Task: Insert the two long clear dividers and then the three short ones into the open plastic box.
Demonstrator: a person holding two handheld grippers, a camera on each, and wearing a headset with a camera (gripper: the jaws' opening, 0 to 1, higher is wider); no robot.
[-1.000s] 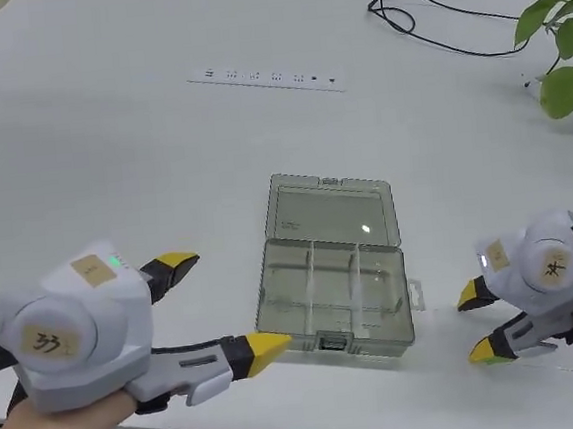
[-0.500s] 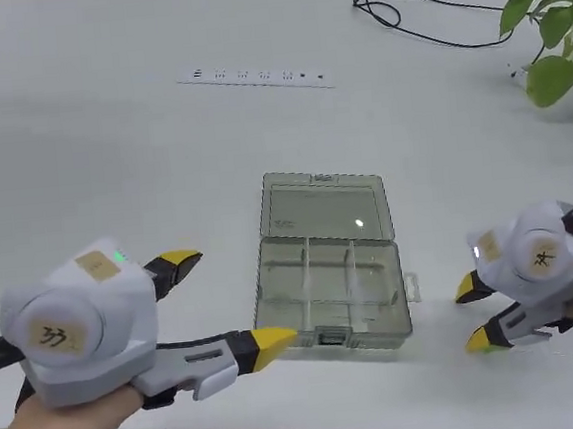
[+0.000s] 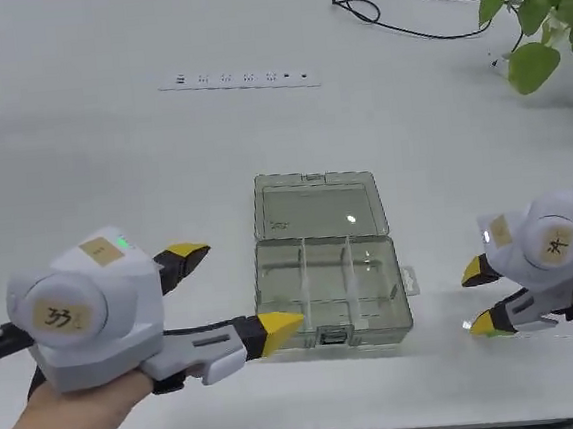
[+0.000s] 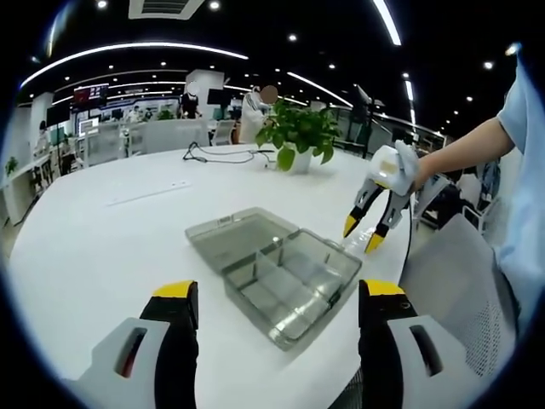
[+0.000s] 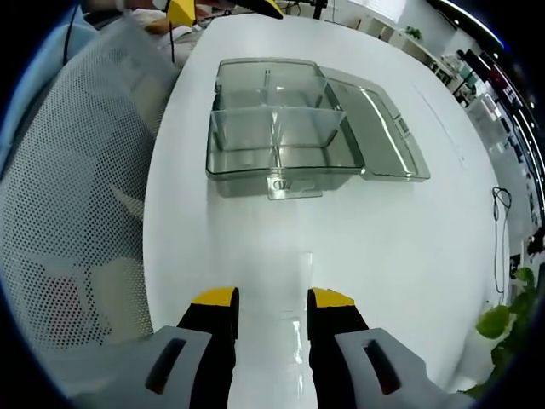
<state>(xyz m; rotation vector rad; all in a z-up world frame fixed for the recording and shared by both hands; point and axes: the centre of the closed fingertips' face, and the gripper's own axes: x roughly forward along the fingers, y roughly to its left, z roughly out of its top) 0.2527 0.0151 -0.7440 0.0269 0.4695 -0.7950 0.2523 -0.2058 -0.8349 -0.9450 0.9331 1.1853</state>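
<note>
Item 1: plastic box (image 3: 334, 293), clear grey-tinted, on the white table (image 3: 112, 169) near its front edge and about midway along that edge. The base faces up. The lid (image 3: 316, 204) is thrown fully back and lies flat on the table on the far side of the base. Clear dividers (image 3: 350, 269) stand upright inside the base and split it into compartments. The head view shows 2 running front to back; the full count cannot be told. A small clear tab (image 3: 412, 289) sits at the right side of the base; whether it is part of the box cannot be told.

Item 2: left gripper (image 3: 238, 287), grey with yellow tips, at the front edge of the table just left of the box. Its jaws are spread wide with nothing between them, and the nearer tip is close to the box's front left corner.

Item 3: right gripper (image 3: 480, 298), same make, near the front edge to the right of the box and apart from it. Its jaws are parted by a narrower gap and hold nothing.

Item 4: power strip (image 3: 240, 80), white, lying flat toward the far edge, left of the middle.

Item 5: cable (image 3: 390, 15), black, looped near the far right corner.

Item 6: plant (image 3: 540, 12), green-leaved, at the right edge by that corner.

Item 7: mesh chair (image 5: 77, 170), white, off the table's front edge.
</note>
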